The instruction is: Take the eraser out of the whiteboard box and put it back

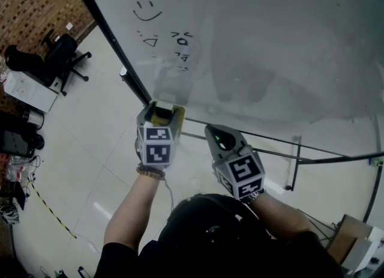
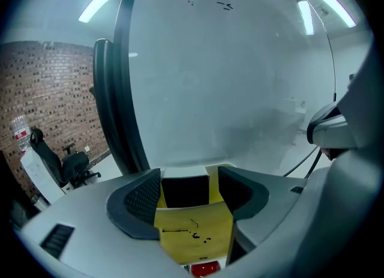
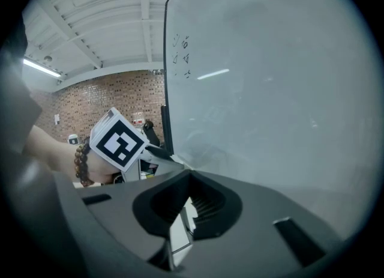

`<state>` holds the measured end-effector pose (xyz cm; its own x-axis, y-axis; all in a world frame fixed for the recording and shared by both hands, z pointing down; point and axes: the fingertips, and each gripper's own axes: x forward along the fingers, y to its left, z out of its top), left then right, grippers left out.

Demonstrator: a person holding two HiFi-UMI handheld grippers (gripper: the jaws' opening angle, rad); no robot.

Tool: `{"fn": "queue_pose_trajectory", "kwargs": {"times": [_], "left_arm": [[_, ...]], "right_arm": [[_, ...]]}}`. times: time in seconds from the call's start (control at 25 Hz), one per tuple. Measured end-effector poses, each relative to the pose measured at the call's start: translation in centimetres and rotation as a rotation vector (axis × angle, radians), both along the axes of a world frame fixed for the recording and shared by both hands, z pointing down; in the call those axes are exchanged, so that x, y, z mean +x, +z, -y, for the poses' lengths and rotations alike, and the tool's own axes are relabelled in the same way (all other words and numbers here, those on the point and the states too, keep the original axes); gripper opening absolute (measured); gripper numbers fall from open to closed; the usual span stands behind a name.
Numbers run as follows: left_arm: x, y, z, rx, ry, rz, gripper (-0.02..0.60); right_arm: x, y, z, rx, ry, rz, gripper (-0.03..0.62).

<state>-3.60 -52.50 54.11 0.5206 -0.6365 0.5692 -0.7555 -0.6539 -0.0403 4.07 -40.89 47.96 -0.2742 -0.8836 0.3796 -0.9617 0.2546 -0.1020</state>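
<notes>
Left gripper released, jaws spread wide around yellow whiteboard box at lower centre, below whiteboard. Box interior dark; eraser not discernible. Right gripper clenched shut, lower right.

The yellow box was cut off by the near picture edge, and its dark inside could not be made out. Scribbles on the whiteboard were too small to be read.

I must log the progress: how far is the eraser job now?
Done: nothing clearly. In hand: the open left gripper straddles the yellow whiteboard box; the right gripper is shut and empty. Left: the eraser is not visible, so whether it was already returned I cannot tell.
</notes>
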Motion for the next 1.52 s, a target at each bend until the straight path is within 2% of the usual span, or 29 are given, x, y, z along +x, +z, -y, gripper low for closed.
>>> {"fn": "queue_pose_trajectory", "kwargs": {"times": [0.28,0.52,0.56,0.8,1.52], "left_arm": [[0.1,0.3,0.4,0.012,0.004,0.048,0.296],[0.1,0.2,0.3,0.019,-0.002,0.038,0.262],[0.1,0.2,0.2,0.024,-0.002,0.037,0.229],[-0.1,-0.4,-0.1,0.037,-0.008,0.018,0.225],[-0.8,-8.7,-3.2,0.208,-0.062,-0.071,0.230]], "right_arm": [[0.4,0.1,0.1,-0.002,0.006,-0.001,0.025],[0.6,0.0,0.2,0.004,0.007,0.004,0.025],[0.6,0.0,0.1,0.004,0.006,0.005,0.025],[0.7,-0.3,-0.1,0.013,0.001,0.005,0.025],[0.3,-3.4,-3.4,0.086,-0.054,0.008,0.026]]}}
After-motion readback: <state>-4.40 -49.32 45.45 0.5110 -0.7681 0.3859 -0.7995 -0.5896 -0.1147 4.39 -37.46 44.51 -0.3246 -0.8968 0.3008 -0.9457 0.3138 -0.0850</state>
